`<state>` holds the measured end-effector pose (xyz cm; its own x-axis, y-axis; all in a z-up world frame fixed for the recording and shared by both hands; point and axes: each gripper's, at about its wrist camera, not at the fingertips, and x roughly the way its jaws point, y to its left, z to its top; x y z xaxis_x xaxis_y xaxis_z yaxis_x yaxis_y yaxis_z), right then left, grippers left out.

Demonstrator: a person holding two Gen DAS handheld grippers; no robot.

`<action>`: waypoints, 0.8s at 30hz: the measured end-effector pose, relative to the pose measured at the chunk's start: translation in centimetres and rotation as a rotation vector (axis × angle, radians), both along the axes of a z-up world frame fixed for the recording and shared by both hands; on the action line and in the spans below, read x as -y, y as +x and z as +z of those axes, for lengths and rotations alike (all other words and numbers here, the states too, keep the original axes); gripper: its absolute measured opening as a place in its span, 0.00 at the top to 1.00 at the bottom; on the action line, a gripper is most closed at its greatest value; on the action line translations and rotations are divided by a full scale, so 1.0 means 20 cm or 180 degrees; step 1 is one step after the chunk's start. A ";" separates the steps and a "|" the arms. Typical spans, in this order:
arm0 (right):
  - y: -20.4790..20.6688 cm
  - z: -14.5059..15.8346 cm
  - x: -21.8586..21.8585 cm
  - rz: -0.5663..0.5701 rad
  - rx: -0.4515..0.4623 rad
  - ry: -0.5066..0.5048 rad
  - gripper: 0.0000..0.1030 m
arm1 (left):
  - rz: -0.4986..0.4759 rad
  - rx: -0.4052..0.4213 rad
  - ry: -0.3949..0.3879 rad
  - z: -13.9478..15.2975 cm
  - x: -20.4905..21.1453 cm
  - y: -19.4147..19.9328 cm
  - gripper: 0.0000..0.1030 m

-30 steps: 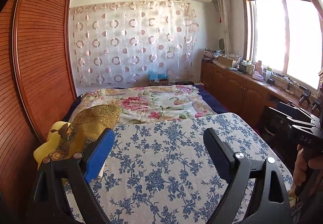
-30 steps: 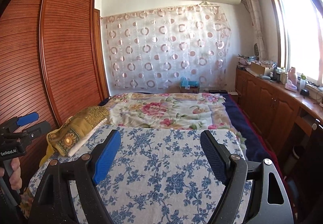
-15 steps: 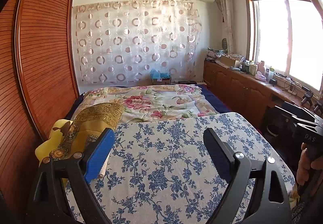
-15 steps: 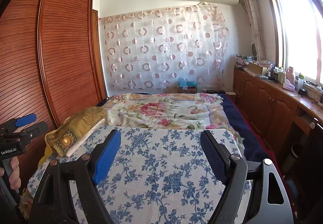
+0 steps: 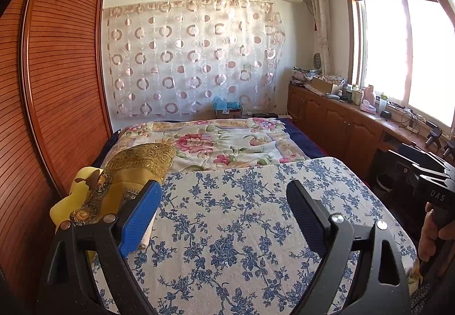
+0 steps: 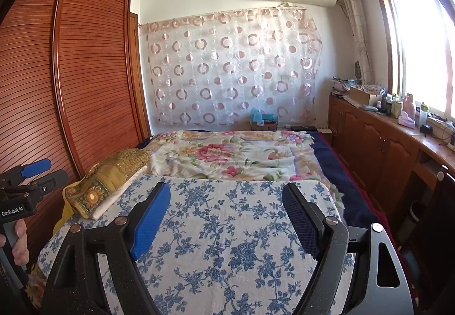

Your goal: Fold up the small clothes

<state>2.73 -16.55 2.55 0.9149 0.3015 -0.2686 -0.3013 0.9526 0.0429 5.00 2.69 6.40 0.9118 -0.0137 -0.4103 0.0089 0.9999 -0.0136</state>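
You hold both grippers level above the blue-flowered board (image 5: pixel 241 229) at the foot of the bed (image 6: pixel 227 153). Your left gripper (image 5: pixel 224 212) and your right gripper (image 6: pixel 226 218) each have their fingers spread wide, gripping nothing. The folded gold-embroidered garment (image 5: pixel 136 170) lies on the board's far left corner, just beyond the left gripper's blue finger pad (image 5: pixel 140 218), beside the slatted wardrobe (image 6: pixel 93 82).

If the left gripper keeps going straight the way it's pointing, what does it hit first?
Probably the blue-floral cloth: the open left gripper points slightly down over it. The gold garment lies left of that line.
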 end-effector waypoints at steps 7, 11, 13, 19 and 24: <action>0.01 0.00 0.01 0.0004 -0.0003 0.0002 0.20 | 0.0002 -0.0005 0.0003 0.00 0.00 0.00 0.12; 0.00 -0.01 0.01 -0.0002 -0.0007 0.0003 0.20 | 0.0008 -0.0020 -0.0004 -0.02 -0.02 0.00 0.12; 0.00 -0.01 0.01 0.0000 -0.0008 0.0005 0.20 | 0.0011 -0.0023 0.0003 -0.03 -0.02 0.00 0.12; 0.00 -0.01 0.00 -0.0005 -0.0011 0.0013 0.20 | 0.0009 -0.0025 0.0000 -0.03 -0.02 0.00 0.12; -0.01 -0.01 0.00 -0.0012 0.0000 0.0017 0.20 | 0.0008 -0.0024 0.0000 -0.02 -0.02 0.00 0.12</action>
